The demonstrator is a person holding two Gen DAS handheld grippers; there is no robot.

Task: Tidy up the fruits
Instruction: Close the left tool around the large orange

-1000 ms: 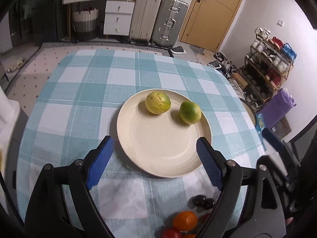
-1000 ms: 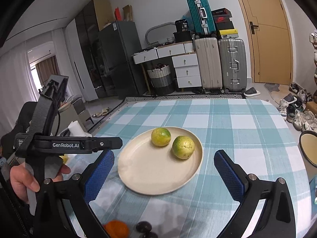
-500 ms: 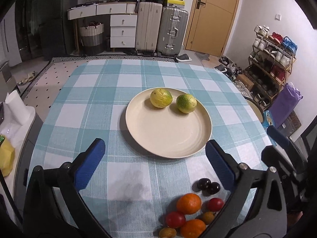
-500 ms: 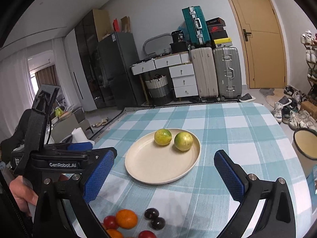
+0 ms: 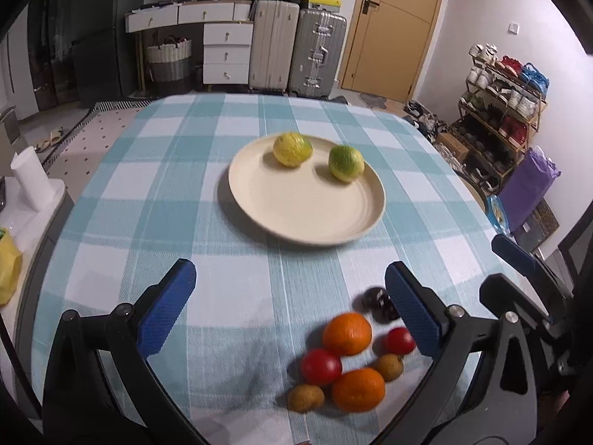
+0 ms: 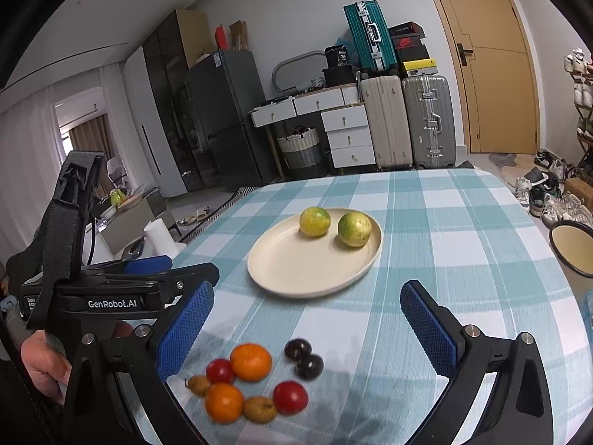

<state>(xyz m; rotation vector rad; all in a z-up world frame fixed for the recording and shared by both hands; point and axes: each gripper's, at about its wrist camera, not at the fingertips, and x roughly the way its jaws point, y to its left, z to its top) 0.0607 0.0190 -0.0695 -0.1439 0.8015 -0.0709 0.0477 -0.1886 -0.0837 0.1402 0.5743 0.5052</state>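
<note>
Where the left gripper (image 6: 122, 293) appears in the right view, its body reads "GenRobot.AI". Both it and the right gripper (image 6: 307, 330) gape wide, holding nothing. Only the right view shows a bowl (image 6: 572, 246).

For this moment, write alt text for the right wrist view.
A cream plate holding two yellow-green citrus fruits sits on a blue checked tablecloth. Nearer, between the open right gripper fingers, lie small loose fruits; the left gripper shows at left.
</note>
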